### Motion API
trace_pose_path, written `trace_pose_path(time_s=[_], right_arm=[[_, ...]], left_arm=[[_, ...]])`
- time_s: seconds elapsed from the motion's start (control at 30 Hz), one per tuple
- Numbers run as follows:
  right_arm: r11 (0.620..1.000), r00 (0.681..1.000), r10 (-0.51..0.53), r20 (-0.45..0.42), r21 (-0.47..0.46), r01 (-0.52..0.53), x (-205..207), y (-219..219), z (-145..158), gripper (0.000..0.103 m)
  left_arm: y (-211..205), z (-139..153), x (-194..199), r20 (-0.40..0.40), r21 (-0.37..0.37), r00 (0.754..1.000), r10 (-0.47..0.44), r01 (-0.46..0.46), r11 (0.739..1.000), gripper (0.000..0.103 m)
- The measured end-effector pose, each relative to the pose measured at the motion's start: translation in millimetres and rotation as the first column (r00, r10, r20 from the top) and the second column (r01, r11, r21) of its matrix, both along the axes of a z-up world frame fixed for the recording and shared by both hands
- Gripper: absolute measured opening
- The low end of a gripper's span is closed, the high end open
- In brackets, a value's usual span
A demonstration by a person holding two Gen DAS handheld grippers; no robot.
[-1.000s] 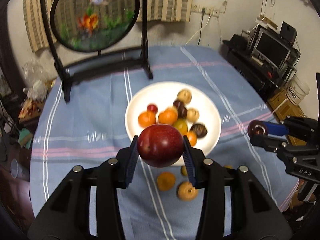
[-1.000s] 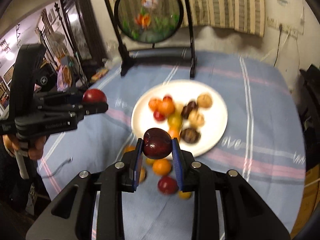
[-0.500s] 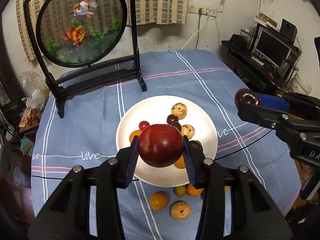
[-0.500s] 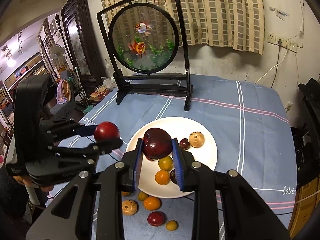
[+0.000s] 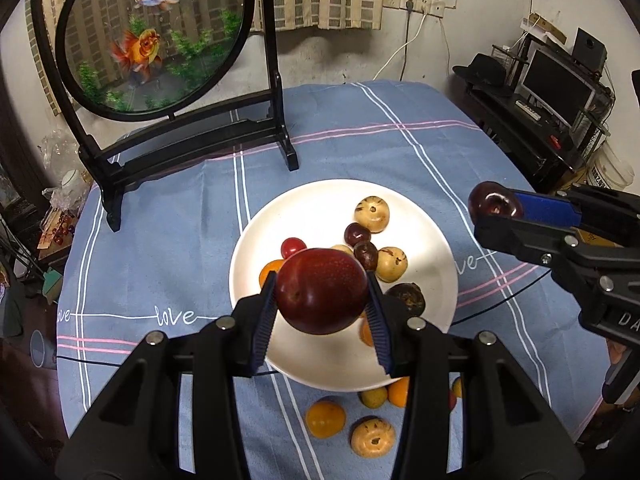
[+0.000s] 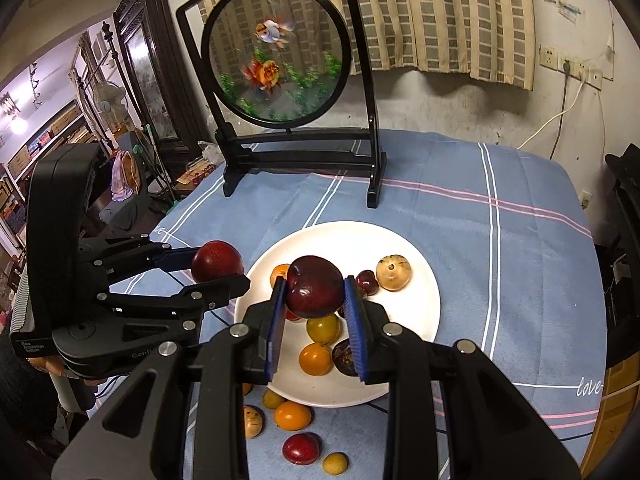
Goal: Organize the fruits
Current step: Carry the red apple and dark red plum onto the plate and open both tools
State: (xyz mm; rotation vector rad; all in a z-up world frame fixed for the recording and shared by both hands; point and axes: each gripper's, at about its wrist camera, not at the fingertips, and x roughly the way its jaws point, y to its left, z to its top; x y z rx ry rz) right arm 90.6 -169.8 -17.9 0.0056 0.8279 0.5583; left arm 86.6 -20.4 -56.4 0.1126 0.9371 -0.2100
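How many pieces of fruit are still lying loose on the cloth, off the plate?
5 show from the right wrist, all just in front of the plate: tan, yellow-green, orange, red, small yellow. More may hide behind the hand-held gripper.

Your plate (image 5: pixel 436 240) sits mid-desk (image 5: pixel 180 216) with a bunch of fruit on it, and the framed fish screen (image 5: pixel 152 36) stands behind it. A few loose fruits (image 6: pixel 292 416) lie on the desk just in front of the plate. Both your grippers hang above the plate, the left gripper (image 5: pixel 322 314) left of the right gripper (image 6: pixel 316 310).
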Motion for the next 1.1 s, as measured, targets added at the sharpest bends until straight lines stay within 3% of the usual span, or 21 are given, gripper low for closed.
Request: trace_pose_path(time_s=[0.4, 0.93, 0.97, 1.0, 1.03, 1.07, 1.1], right_arm=[[1.0, 0.998, -0.023, -0.055, -0.008, 0.022, 23.9, -9.6, -29.3, 0.029], [1.0, 0.989, -0.017, -0.146, 0.003, 0.017, 66.8, 6.5, -63.5, 0.029], [1.0, 0.989, -0.024, -0.145, -0.01, 0.022, 69.2, 8.0, -64.3, 0.031], [1.0, 0.988, -0.03, -0.15, -0.013, 0.028, 73.1, 8.9, -65.6, 0.034], [1.0, 0.987, -0.03, -0.156, -0.003, 0.03, 74.7, 8.3, -66.3, 0.041], [0.999, 0.987, -0.036, -0.154, 0.005, 0.038, 75.7, 6.7, -66.3, 0.057], [0.998, 0.989, -0.052, -0.136, 0.013, 0.054, 76.1, 3.4, -64.4, 0.061]], left_arm=[[22.3, -23.2, 32.1, -0.048, -0.008, 0.997, 0.059, -0.059, 0.998, 0.043], [-8.5, -53.7, 73.7, -0.104, 0.028, 0.995, 0.01, -0.007, 1.0, 0.044], [-8.5, -54.3, 74.7, -0.104, 0.03, 0.994, 0.013, -0.01, 1.0, 0.05], [-8.4, -54.5, 75.9, -0.097, 0.034, 0.995, 0.021, -0.018, 0.999, 0.063], [-7.9, -53.6, 76.1, -0.085, 0.033, 0.996, 0.027, -0.024, 0.999, 0.066], [-6.9, -52.6, 76.2, -0.077, 0.032, 0.996, 0.032, -0.03, 0.999, 0.065], [-5.0, -52.0, 76.7, -0.078, 0.023, 0.996, 0.034, -0.033, 0.999, 0.065]])
